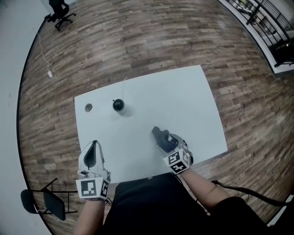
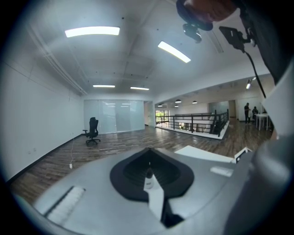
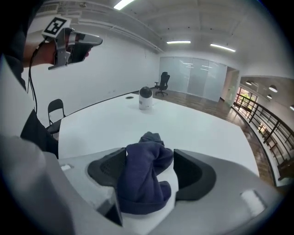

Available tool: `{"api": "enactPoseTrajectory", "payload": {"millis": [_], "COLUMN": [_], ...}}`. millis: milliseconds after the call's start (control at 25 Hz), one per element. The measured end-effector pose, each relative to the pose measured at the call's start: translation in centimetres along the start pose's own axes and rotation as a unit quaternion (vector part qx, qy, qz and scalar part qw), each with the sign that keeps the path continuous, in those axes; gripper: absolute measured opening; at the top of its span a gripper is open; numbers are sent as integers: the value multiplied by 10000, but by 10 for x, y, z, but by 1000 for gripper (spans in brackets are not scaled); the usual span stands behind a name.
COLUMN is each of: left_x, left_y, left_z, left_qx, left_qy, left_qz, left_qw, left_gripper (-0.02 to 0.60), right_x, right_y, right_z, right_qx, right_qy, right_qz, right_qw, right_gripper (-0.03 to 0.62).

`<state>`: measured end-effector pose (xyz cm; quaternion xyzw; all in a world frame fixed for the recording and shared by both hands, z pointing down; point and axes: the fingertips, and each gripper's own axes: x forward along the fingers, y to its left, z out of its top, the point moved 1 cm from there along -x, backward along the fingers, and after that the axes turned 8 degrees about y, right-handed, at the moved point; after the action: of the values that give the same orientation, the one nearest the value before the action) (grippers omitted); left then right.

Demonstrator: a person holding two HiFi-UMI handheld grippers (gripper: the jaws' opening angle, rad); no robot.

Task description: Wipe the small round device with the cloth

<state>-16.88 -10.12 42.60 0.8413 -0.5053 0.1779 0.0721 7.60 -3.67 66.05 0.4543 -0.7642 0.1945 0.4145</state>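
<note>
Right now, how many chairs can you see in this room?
2. A black office chair stands far off across the room; a plain black chair sits by the table's near left corner. Others may be hidden.

L tool (image 2: 149, 172) held up, jaws together – R tool (image 3: 149, 165) angled down, jaws wide apart.

- White table (image 1: 193, 101): small round device (image 1: 119, 106) upright, far left; pale ring (image 1: 88, 108) near it.
- Dark cloth (image 1: 159, 136) bunched at right gripper (image 1: 169, 142) tips.
- Left gripper (image 1: 94, 146) over near-left corner.
</note>
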Motion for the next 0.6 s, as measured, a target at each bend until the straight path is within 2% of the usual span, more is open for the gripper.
{"api": "enactPoseTrajectory", "payload": {"millis": [240,360,480,600], "left_x": [-22,-12,-9,-8], "left_y": [45,50,51,56], "left_z": [-18,-24,-21,-18], "left_qx": [-224,-322,-278,-274], "left_qy": [236,144,51,-28], "left_qz": [374,270,173,158], "left_qw": [9988,9990,9994,9995], "left_gripper": [8,8,8,8], "right_x": [49,58,63,64], "right_y": [30,32,35,35], "right_z": [0,-4,-8,-7], "right_qx": [-318,-350,-207,-120], "right_qy": [407,606,719,760], "right_qz": [162,204,306,345], "right_qw": [9985,9973,9967,9964], "right_gripper": [322,321,264,173]}}
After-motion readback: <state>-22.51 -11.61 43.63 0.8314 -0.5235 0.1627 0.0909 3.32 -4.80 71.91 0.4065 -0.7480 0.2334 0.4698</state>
